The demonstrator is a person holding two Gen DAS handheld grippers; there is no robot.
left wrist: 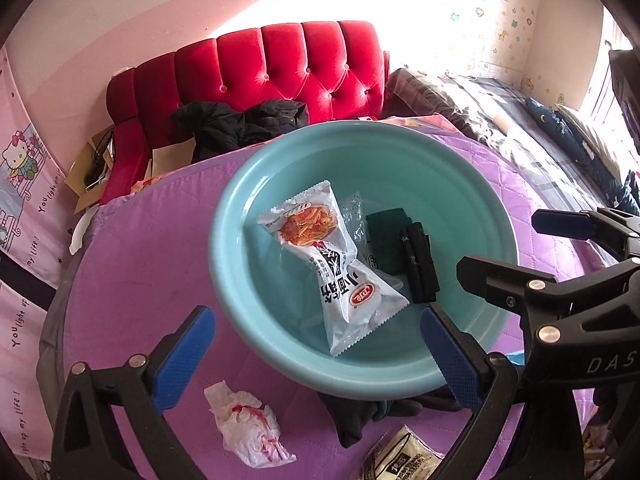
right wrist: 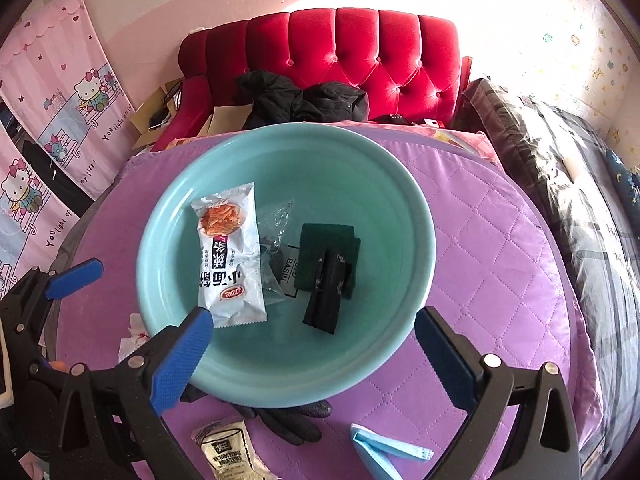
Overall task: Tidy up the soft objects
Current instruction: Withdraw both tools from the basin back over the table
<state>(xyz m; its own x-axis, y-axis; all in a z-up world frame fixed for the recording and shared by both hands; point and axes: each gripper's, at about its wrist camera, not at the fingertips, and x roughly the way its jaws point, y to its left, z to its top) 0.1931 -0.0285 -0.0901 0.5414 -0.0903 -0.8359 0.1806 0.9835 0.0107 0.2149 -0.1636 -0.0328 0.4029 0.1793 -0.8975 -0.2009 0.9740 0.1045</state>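
Observation:
A teal basin (left wrist: 472,184) (right wrist: 416,200) sits on a purple quilted table. In it lie a white snack packet (left wrist: 340,276) (right wrist: 230,256), a green scouring pad (left wrist: 382,232) (right wrist: 320,236), a black folded item (left wrist: 420,264) (right wrist: 326,292) and a clear wrapper (right wrist: 276,216). My left gripper (left wrist: 316,344) is open and empty above the basin's near rim. My right gripper (right wrist: 314,340) is open and empty over the near rim; it also shows at the right of the left wrist view (left wrist: 516,248).
On the table in front of the basin lie a crumpled white tissue (left wrist: 248,424), a dark glove (right wrist: 292,416) partly under the basin, a white sachet (right wrist: 226,448) and a light blue folded cloth (right wrist: 384,452). A red sofa (right wrist: 352,52) with black clothes stands behind.

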